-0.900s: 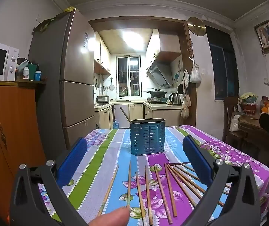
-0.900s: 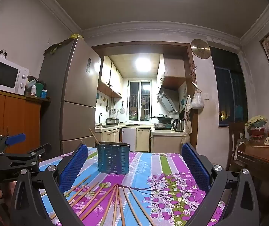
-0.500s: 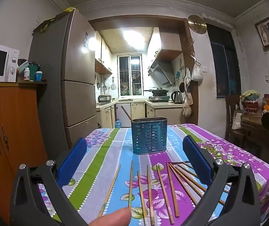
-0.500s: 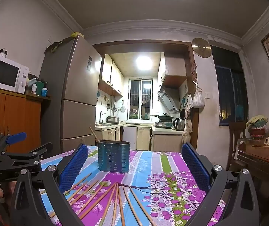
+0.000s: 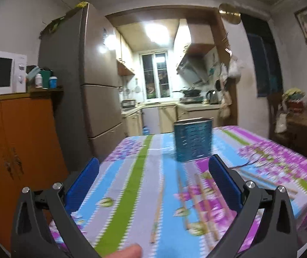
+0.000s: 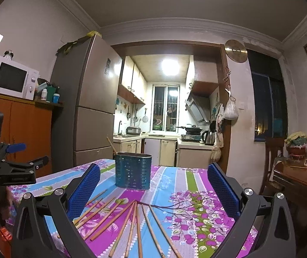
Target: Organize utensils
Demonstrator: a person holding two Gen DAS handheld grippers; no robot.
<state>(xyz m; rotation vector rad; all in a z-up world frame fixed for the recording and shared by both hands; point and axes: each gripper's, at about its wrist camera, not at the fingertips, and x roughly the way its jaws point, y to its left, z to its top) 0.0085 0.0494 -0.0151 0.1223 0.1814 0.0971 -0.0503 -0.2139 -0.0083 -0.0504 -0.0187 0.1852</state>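
A blue perforated utensil holder (image 6: 133,171) stands upright on the flowered tablecloth (image 6: 196,202), with one chopstick (image 6: 111,145) leaning out of it. Several wooden chopsticks (image 6: 121,219) lie fanned on the cloth in front of it. My right gripper (image 6: 153,191) hovers open above them, nothing between its blue pads. In the blurred left wrist view my left gripper (image 5: 153,182) is also open and empty, the holder (image 5: 193,140) standing ahead of it to the right and the chopsticks (image 5: 198,202) smeared on the cloth. The left gripper's body (image 6: 13,169) shows at the right view's left edge.
A grey fridge (image 6: 88,111) and an orange cabinet (image 6: 24,133) with a microwave (image 6: 13,79) stand left of the table. A dark wooden side table (image 6: 299,178) with jars and a chair stands to the right. The kitchen opens behind.
The left wrist view has swung left and blurred, so the holder and chopsticks now sit right of its centre. The right gripper has kept still.
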